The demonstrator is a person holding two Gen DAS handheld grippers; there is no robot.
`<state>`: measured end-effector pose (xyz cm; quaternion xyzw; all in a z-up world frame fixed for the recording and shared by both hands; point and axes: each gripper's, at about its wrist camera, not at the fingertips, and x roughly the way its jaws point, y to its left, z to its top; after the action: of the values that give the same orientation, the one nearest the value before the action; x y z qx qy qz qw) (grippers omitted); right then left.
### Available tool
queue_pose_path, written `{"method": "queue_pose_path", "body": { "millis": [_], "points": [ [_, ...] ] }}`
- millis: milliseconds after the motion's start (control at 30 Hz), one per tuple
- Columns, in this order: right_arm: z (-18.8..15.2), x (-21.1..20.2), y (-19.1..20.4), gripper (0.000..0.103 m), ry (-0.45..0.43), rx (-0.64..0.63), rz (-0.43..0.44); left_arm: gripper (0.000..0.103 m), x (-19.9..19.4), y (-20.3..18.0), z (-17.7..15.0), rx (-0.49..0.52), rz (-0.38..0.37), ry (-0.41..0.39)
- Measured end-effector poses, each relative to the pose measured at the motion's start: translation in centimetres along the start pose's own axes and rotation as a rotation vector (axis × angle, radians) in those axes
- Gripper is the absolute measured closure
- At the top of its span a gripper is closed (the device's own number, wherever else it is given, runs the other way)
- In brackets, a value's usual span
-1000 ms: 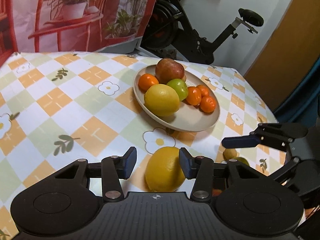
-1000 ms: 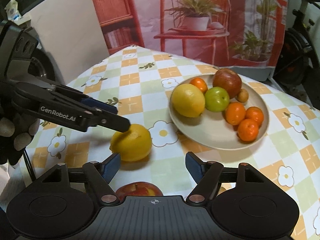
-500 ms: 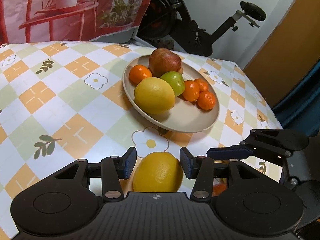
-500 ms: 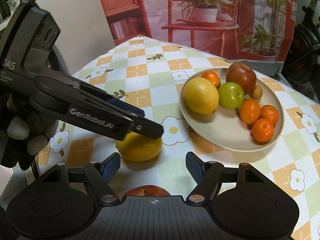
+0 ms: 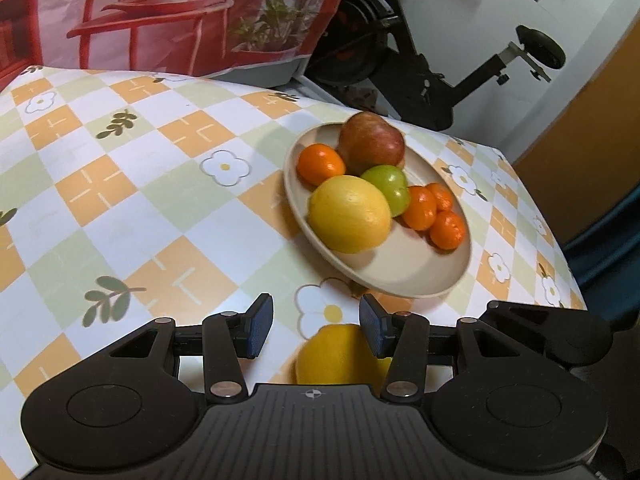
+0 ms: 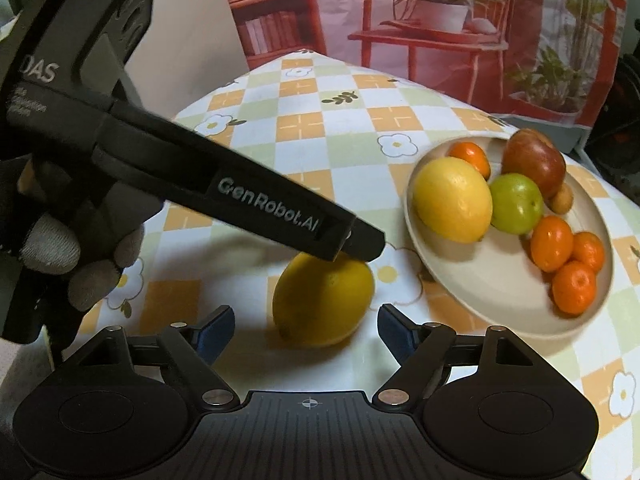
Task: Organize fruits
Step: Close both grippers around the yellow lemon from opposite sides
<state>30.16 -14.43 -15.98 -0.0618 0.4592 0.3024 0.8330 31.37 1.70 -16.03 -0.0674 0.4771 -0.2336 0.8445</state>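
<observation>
A loose yellow lemon point(image 6: 324, 300) lies on the checked tablecloth, left of a beige plate point(image 6: 500, 284). My right gripper point(image 6: 306, 332) is open and its jaws are opening; the lemon sits between and just ahead of its blue pads, untouched. A long black finger point(image 6: 260, 208) of the left gripper crosses above the lemon, its tip over the fruit's top. In the left wrist view my left gripper point(image 5: 316, 326) is open, and the lemon point(image 5: 340, 356) shows below its jaws, partly hidden. The plate point(image 5: 400, 276) holds a lemon, a green apple, a red apple and several small oranges.
A gloved hand point(image 6: 60, 248) holds the left gripper at the left edge. The right gripper's body point(image 5: 548, 332) shows at the lower right of the left wrist view. An exercise bike point(image 5: 420, 64) and a red printed backdrop point(image 5: 160, 12) stand behind the table. The table's edge runs close to the right of the plate.
The left gripper has swung in over the lemon. The right jaws have widened and closed in on the lemon; the red apple under the right gripper has dropped out of view.
</observation>
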Motion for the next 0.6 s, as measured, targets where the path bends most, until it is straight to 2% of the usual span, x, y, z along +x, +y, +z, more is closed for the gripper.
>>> {"method": "queue_pose_path", "body": {
  "millis": [100, 167, 267, 600],
  "points": [
    [0.3, 0.6, -0.1, 0.032, 0.01, 0.0, -0.027, 0.054, -0.1, 0.9, -0.2, -0.024, 0.018, 0.0],
    [0.2, 0.8, -0.3, 0.042, 0.014, 0.006, -0.034, 0.054, -0.3, 1.7, -0.3, -0.043, 0.03, 0.002],
    [-0.3, 0.9, -0.8, 0.05, 0.021, 0.02, -0.038, 0.056, -0.7, 2.8, -0.5, -0.074, 0.034, 0.005],
    [-0.8, 0.5, -1.3, 0.052, 0.007, 0.017, -0.034, 0.056, -2.0, 4.0, -1.7, -0.189, -0.114, -0.025]
  ]
}}
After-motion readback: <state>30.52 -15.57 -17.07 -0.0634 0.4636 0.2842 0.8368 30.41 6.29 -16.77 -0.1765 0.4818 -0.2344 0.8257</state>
